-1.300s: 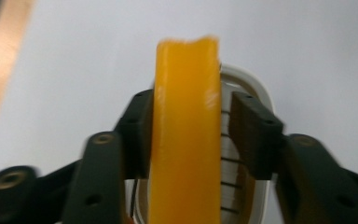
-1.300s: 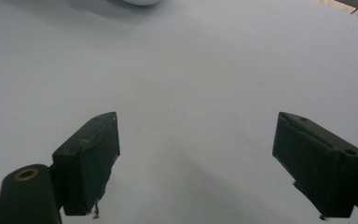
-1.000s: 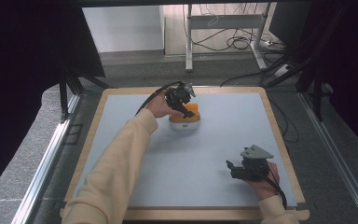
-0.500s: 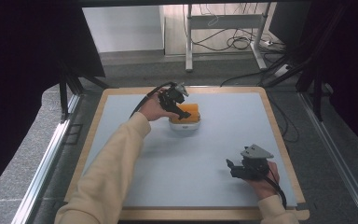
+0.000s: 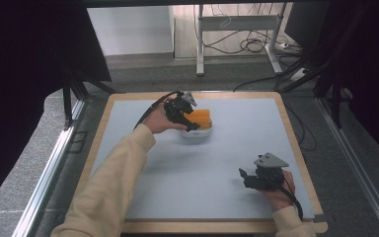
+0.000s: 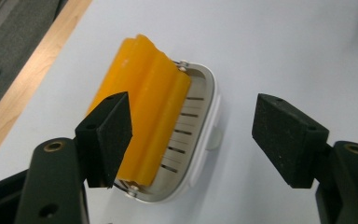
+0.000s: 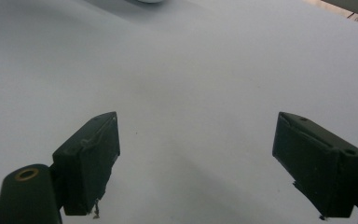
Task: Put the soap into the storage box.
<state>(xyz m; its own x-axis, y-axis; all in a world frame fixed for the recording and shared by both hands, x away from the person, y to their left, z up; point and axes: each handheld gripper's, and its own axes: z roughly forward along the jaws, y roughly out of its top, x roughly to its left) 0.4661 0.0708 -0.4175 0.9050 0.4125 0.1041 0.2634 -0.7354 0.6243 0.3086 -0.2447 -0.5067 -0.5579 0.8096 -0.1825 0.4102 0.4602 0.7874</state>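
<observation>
Orange soap bar (image 6: 142, 107) lying in its white dish (image 6: 200, 154), just ahead of my wide-open left gripper (image 6: 193, 140).

My jaws have just been opening and grip nothing; the soap sits beside my near pad, untouched as far as I can tell. From above, my left gripper (image 5: 190, 121) overlaps the dish on the grey mat (image 5: 237, 148), and my right gripper (image 5: 249, 177), open and empty, rests well apart.
</observation>
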